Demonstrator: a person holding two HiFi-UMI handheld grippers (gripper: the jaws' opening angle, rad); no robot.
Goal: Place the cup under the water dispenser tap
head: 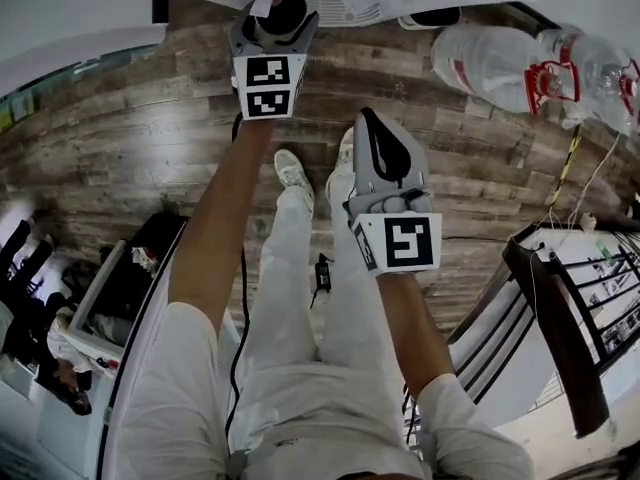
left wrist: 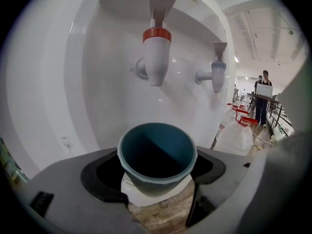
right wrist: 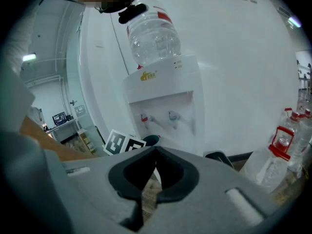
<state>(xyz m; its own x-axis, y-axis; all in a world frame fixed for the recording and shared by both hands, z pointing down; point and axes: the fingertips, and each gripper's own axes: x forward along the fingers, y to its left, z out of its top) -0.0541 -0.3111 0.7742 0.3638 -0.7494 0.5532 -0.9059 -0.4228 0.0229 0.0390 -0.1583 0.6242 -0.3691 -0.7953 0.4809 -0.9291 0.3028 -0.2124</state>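
In the head view my left claw (head: 278, 20) is at 12 o'clock, clamped on a dark cup (head: 290, 6) just before the white water dispenser (head: 340, 3). My right claw (head: 368, 118) hangs near the middle, over the wooden floor (head: 130, 138). Big water bottles (head: 500, 68) lie at 2 o'clock.

In the left gripper view the two jaws press on both sides of the teal cup, which stands upright and looks empty. The red tap (left wrist: 156, 52) is at 12 o'clock from the cup and clear above it; the blue tap (left wrist: 218, 72) is at 2 o'clock. A person (left wrist: 263, 99) stands far off at 3 o'clock.

In the right gripper view the jaws are together with nothing between them. The dispenser, with a bottle (right wrist: 153, 35) on top, is at 12 o'clock.
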